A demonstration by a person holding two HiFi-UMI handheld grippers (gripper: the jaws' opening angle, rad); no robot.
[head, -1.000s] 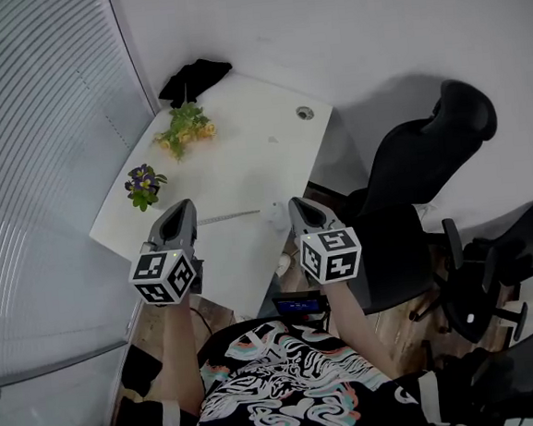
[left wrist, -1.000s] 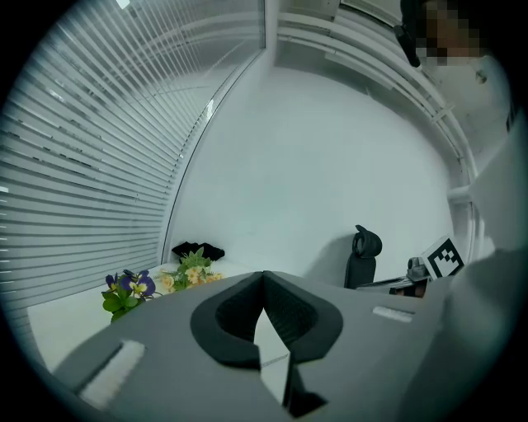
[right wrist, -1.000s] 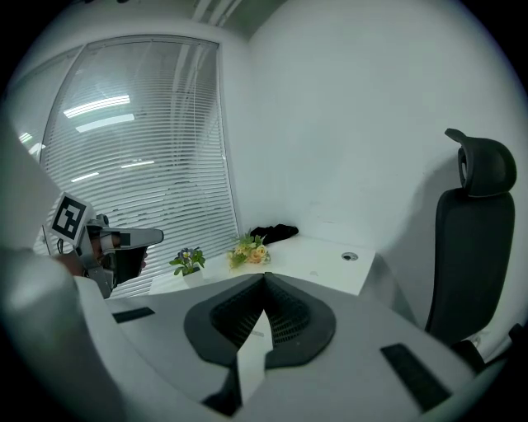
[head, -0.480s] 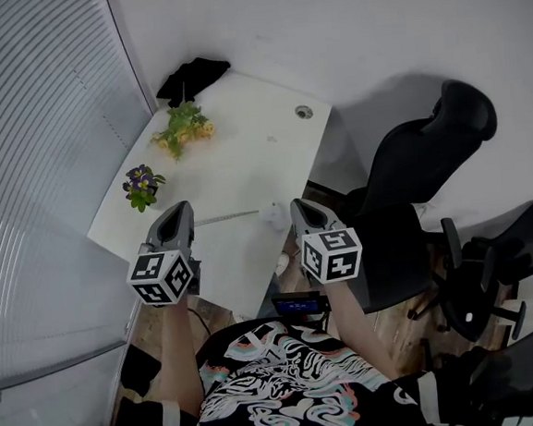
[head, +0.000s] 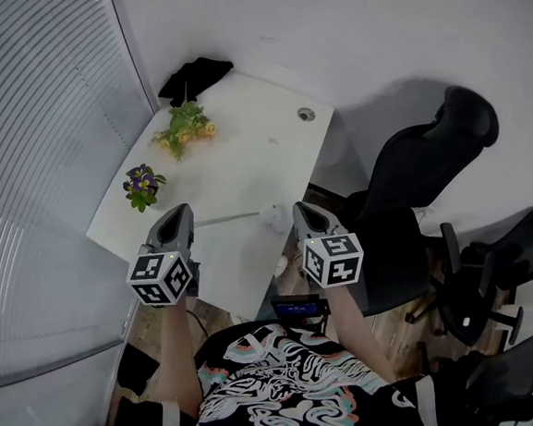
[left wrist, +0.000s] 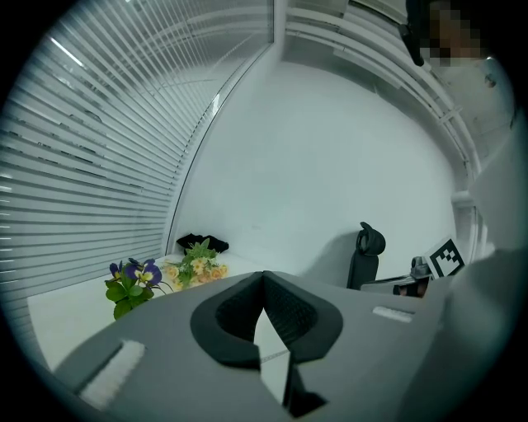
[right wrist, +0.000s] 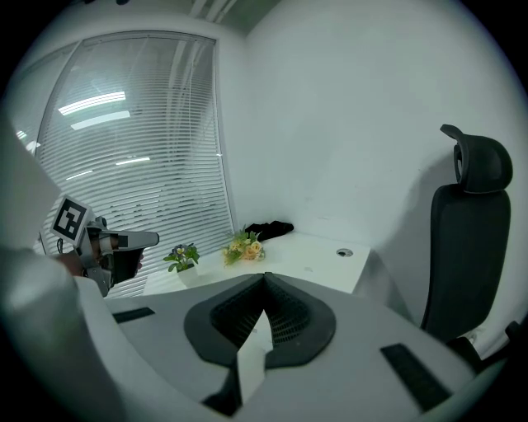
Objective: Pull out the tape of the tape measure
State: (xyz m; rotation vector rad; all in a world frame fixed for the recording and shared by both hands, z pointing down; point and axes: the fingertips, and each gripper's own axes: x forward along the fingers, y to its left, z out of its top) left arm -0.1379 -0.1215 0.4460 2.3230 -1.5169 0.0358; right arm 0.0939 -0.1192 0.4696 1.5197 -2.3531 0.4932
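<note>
Grey left gripper (head: 183, 207), right gripper (head: 299, 205) closed

We are looking at a white desk (head: 244, 163) stretching ahead of the left gripper (head: 178, 210) and the right gripper (head: 303, 209). Purple flowers (head: 142, 186) are sitting just beyond the left gripper, with yellow flowers (head: 183, 127) farther ahead and a black cloth (head: 194, 77) farthest. A black chair (head: 420, 161) is standing right of the right gripper.

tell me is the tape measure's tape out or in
Out: a thin strip of tape stretches leftward across the table from the tape measure in the head view.
</note>
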